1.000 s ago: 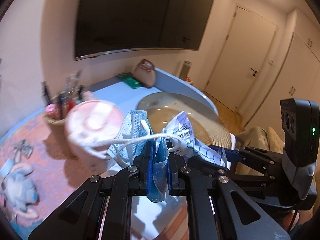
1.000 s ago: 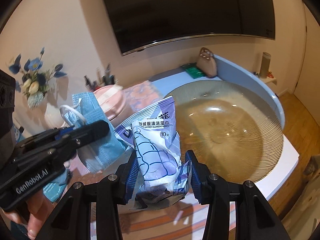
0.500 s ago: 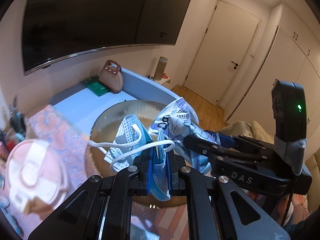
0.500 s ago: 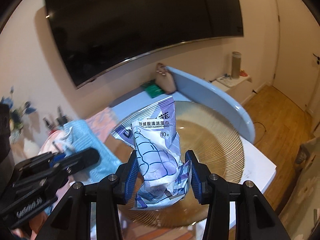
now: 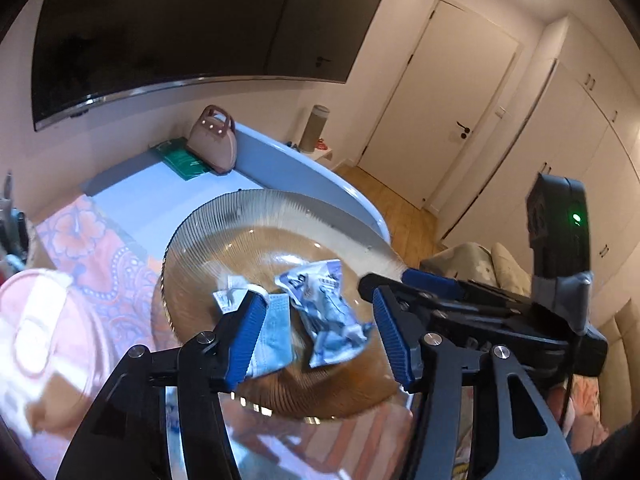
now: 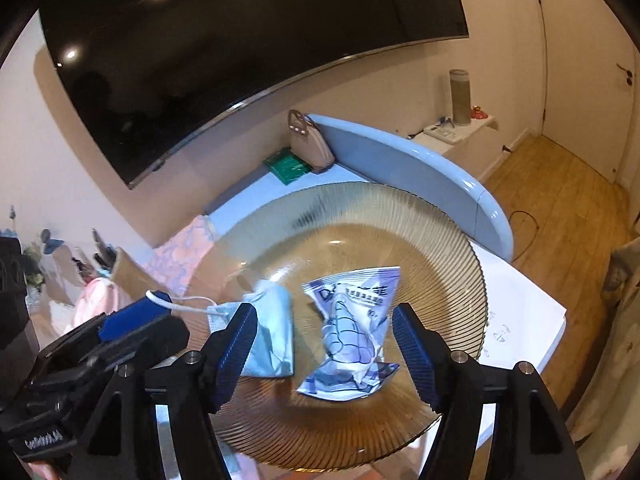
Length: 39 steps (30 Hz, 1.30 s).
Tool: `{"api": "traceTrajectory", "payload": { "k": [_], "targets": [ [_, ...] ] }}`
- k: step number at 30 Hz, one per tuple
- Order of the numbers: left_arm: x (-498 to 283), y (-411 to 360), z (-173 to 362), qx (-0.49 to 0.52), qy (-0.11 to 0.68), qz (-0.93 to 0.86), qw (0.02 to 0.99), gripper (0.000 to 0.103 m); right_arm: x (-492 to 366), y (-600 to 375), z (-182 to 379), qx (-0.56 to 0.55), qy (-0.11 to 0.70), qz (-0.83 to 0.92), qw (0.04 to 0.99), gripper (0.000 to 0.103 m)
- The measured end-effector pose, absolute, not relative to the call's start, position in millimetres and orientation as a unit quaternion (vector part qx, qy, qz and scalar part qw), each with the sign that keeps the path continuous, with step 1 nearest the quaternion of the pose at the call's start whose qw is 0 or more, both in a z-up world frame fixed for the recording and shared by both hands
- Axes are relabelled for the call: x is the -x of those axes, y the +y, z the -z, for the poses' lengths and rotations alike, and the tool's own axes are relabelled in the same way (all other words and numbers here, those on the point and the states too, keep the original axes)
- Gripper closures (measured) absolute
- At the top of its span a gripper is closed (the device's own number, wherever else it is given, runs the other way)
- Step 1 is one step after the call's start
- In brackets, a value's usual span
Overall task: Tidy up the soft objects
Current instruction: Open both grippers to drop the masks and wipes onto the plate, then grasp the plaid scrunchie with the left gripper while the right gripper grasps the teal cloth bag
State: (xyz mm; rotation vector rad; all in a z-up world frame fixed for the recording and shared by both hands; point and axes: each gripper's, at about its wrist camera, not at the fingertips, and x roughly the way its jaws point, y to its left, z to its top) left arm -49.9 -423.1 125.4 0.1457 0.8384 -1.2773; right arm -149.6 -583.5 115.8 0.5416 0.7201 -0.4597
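Landmark: ribbed amber glass plate [image 6: 432, 240] on the white table [image 6: 520, 320]. Far left of the plate, a pink lidded container [image 5: 44, 328] is seen, blurred, w/ a floral cloth [image 5: 100, 256] betw. it & the plate rim. Left gripper [image 5: 320, 336] is held over the plate's near-left part, fingers spread wide, nothing gripped. A light-blue face mask [image 6: 272, 332] is seen lying in the plate, left of centre, its white ear loop [image 6: 180, 304] trailing toward the left rim. Just right of it, approx. plate centre, a crumpled wet-wipes packet [image 6: 352, 328] is seen, apart from the mask. Right gripper [image 6: 324, 352] is held over the plate's near side, fingers wide apart, nothing held. Behind the plate, a pink handbag [image 6: 308, 144] & green book [image 6: 288, 166] are seen.
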Motion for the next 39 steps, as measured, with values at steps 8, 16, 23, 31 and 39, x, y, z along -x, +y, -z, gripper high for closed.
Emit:
{"api": "traceTrajectory", "payload": {
  "k": [8, 16, 23, 31, 39],
  "targets": [
    [58, -379, -146, -0.081, 0.381, 0.554, 0.736, 0.036, 154, -537, -137, -0.218, 0.332, 0.191, 0.898, 0.033],
    [65, -298, -148, -0.038, 0.391, 0.516, 0.761, 0.032, 162, -491, -145, -0.201, 0.337, 0.149, 0.908, 0.028],
    [72, -174, -139, 0.004, 0.389, 0.405, 0.828, 0.032, 132, -404, -143, -0.144, 0.353, 0.045, 0.923, 0.026],
    [45, -10, -124, 0.082, 0.405, 0.228, 0.882, 0.032, 102, -297, -125, -0.069, 0.388, -0.056, 0.918, 0.026],
    [24, 43, -97, 0.097, 0.429, 0.200, 0.875, 0.032, 74, -230, -99, -0.043, 0.416, -0.130, 0.899, 0.026]
  ]
}}
